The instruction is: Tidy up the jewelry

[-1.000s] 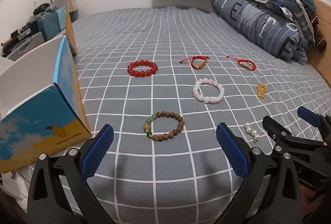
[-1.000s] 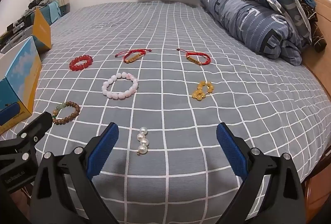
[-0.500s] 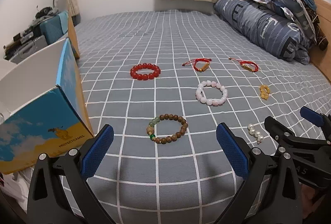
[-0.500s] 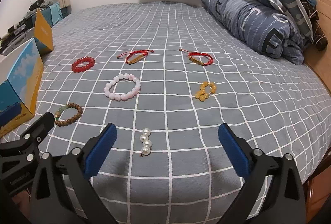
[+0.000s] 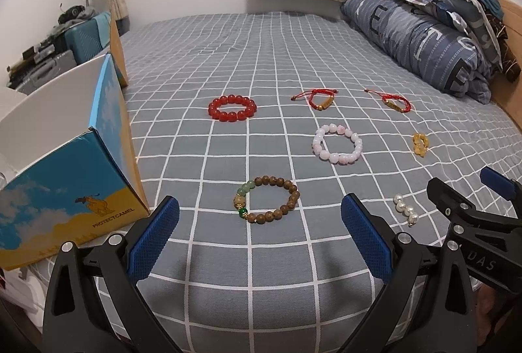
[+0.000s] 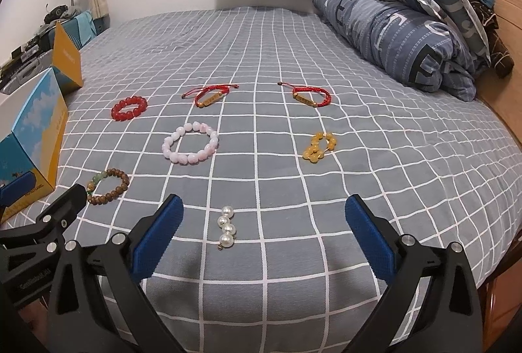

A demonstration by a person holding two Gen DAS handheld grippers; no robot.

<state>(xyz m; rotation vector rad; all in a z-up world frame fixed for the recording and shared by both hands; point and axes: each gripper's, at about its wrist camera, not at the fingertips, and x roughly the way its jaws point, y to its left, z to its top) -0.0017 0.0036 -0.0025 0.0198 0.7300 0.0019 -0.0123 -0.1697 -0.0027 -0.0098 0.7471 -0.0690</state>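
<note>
- The left gripper [image 5: 259,235] is wide open and holds nothing. The right gripper [image 6: 264,230] is wide open too, with nothing in it.
- Both hover low over the near end of the bed [image 5: 293,43], side by side.
- The wood bracelet [image 5: 266,199] lies flat just ahead of the left gripper, a bit left of the middle of its gap. It is round, so it has no long way.
- The pearls [image 6: 226,228] lie just ahead of the right gripper, closer to its left finger. The line of pearls runs away from the gripper, not across it.
- So I think the left one is nearer the wood bracelet, and the right one is nearer the pearls.
- The box [image 5: 65,163] stands open at the left edge of the bed, near the wood bracelet. I guess the jewelry goes in there.
- Farther off lie the pink bracelet [image 6: 191,143], the red bracelet [image 6: 129,108], two red cords [image 6: 208,94] and [image 6: 308,95], and the yellow beads [image 6: 319,146]. They are all apart from each other.
- The bed is flat and bare around each piece, so there is room to come down.
- The pillows [image 6: 407,26] are far off to the right.
</note>
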